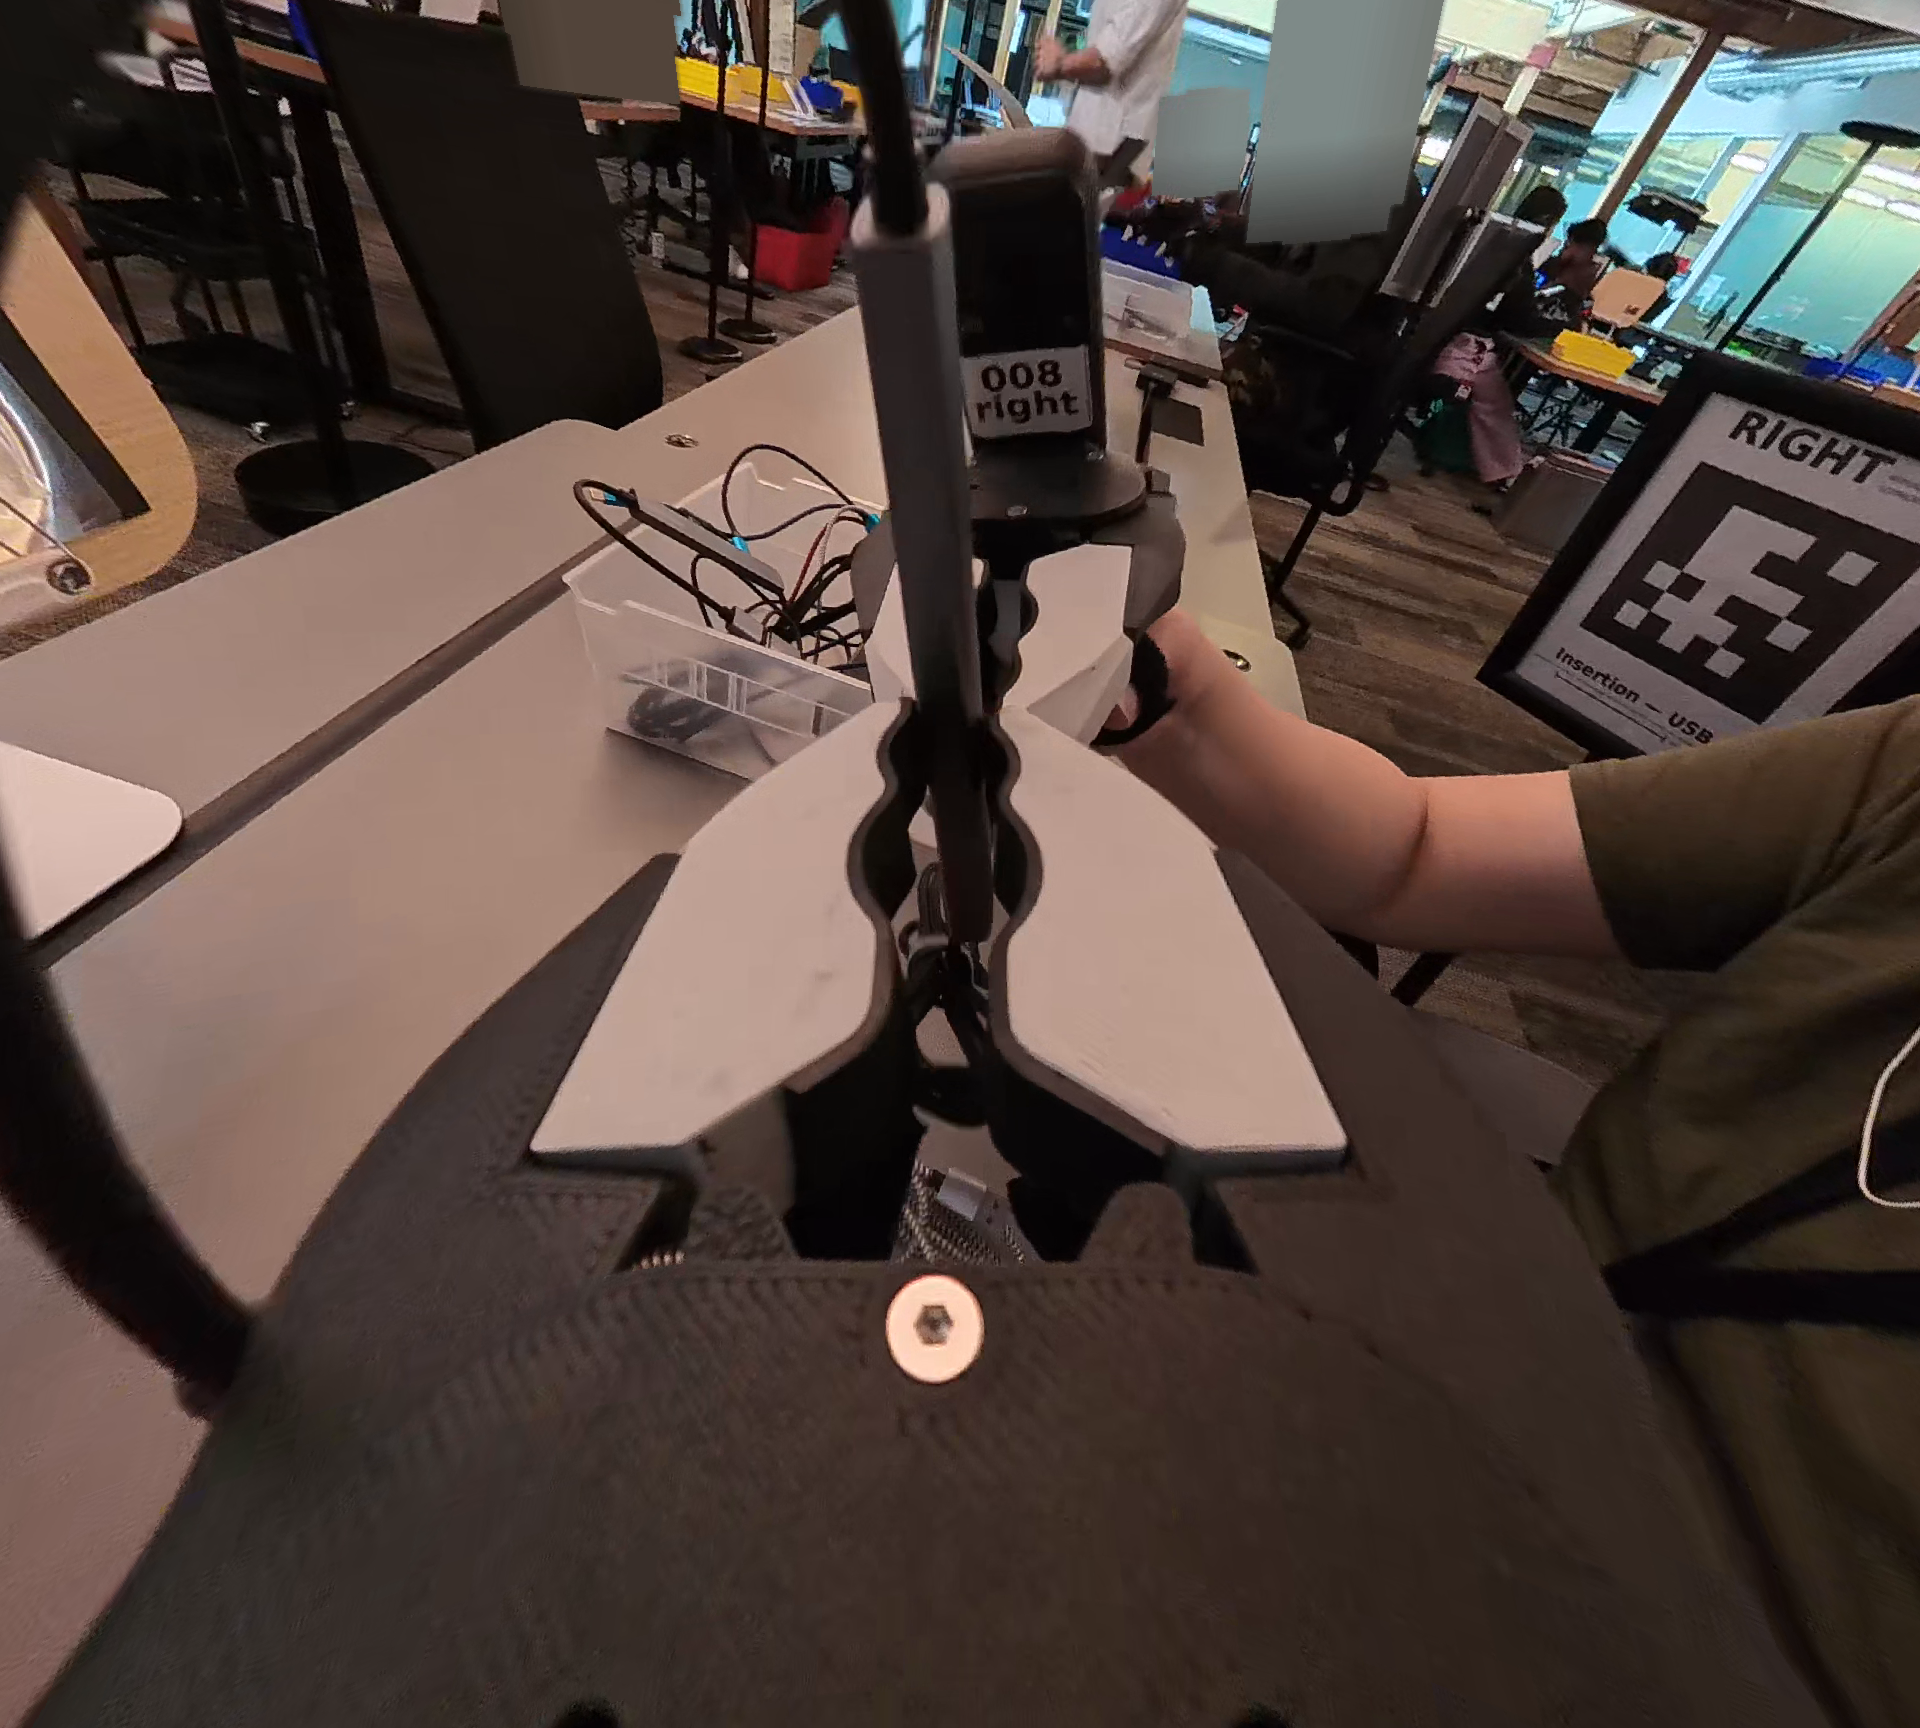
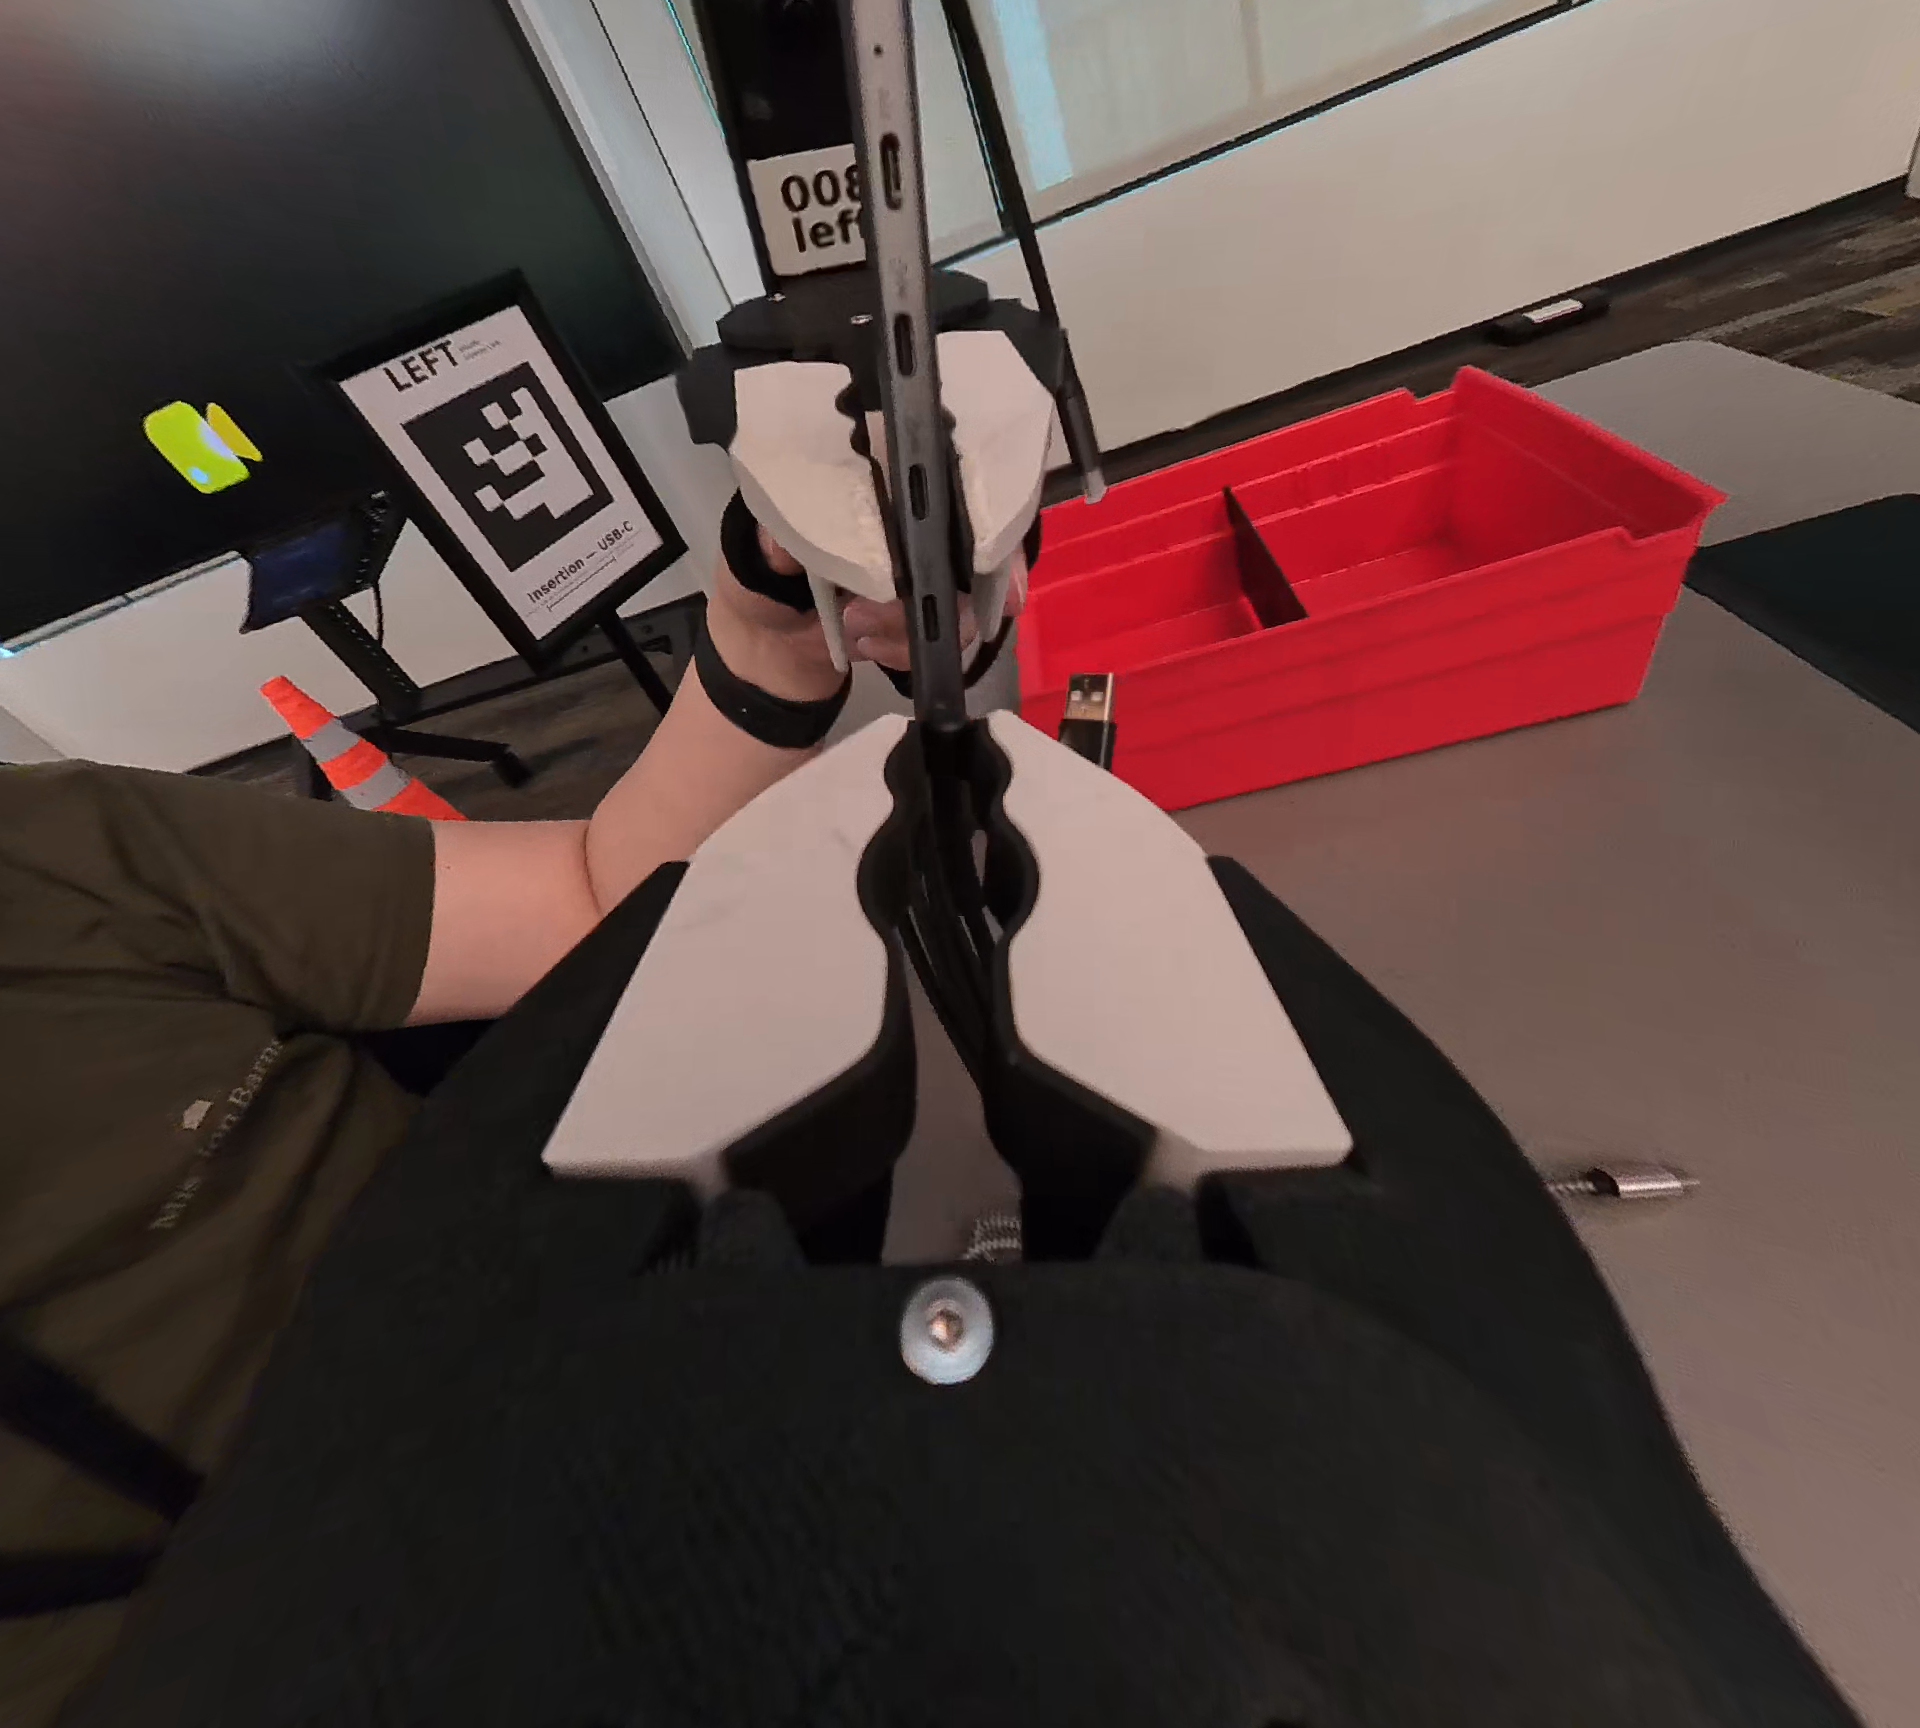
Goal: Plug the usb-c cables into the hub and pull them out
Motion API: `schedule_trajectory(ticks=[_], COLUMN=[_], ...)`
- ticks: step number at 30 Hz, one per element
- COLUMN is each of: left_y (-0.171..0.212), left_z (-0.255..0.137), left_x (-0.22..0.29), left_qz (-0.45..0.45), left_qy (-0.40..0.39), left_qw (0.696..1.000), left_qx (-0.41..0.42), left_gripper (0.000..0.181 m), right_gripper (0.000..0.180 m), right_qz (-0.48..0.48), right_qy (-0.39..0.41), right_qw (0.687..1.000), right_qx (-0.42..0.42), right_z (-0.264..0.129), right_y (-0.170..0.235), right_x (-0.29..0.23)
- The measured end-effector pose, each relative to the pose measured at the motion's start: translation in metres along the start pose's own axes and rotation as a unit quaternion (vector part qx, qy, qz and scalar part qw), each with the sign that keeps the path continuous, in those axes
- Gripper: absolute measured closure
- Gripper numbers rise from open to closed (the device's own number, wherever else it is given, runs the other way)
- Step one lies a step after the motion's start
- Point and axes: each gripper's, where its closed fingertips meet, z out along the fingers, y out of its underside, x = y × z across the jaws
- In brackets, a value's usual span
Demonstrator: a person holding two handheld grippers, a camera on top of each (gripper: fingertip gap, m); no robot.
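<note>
My left gripper (image 1: 940, 733) is shut on a slim grey hub (image 1: 920, 431) and holds it upright above the table. The hub's black cable (image 1: 873, 16) leaves its top end and loops left. In the right wrist view the hub (image 2: 899, 224) shows a row of ports along its edge, with the left gripper (image 2: 914, 618) clamped around its middle. My right gripper (image 2: 945, 743) faces it, shut on black usb-c cables (image 2: 961, 909) just below the hub's lower end. Whether a plug sits in a port is hidden. The right gripper (image 1: 1003, 660) shows behind the hub.
A clear bin (image 1: 665, 639) with tangled cables and another hub stands on the grey table (image 1: 364, 847). A red divided bin (image 2: 1351, 577) stands on the table, with a black USB plug (image 2: 1089, 712) before it. A silver connector (image 2: 1631, 1185) lies at the right. Marker signs stand beside the table. The grippers are tip to tip, or close to it. Left tips and right tips are each some 25 cm from the silver connector (image 2: 1631, 1185).
</note>
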Motion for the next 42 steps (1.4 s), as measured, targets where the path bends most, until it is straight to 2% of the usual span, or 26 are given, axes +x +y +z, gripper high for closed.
schedule_trajectory(ticks=[4,7,18,27,35,42], left_y=[-0.01,-0.011,-0.021,-0.002,0.005,0.001], left_z=[0.005,0.008,0.006,0.017,0.014,0.019], left_x=[0.006,0.005,0.001,0.005,0.007,0.005], left_qz=[-0.028,-0.038,-0.064,-0.056,-0.088,-0.12], left_qy=[0.017,0.018,0.03,0.022,0.033,0.045], left_qw=[0.999,0.998,0.993,0.998,0.996,0.992], left_qx=[0.035,0.043,0.098,0.023,-0.01,0.005], left_gripper=[0.171,0.171,0.17,0.17,0.171,0.171], right_gripper=[0.172,0.172,0.172,0.172,0.173,0.173], right_qz=[0.035,0.029,0.051,0.065,0.058,0.058], right_qy=[-0.042,-0.036,-0.031,-0.051,-0.057,-0.066], right_qw=[0.998,0.999,0.997,0.994,0.995,0.994], right_qx=[0.015,0.004,0.056,0.078,0.06,0.065], right_z=[-0.003,-0.004,-0.001,-0.005,-0.005,-0.006], right_y=[-0.004,-0.002,-0.013,-0.018,-0.014,-0.014], right_x=[-0.008,-0.007,-0.005,-0.006,-0.006,-0.006])
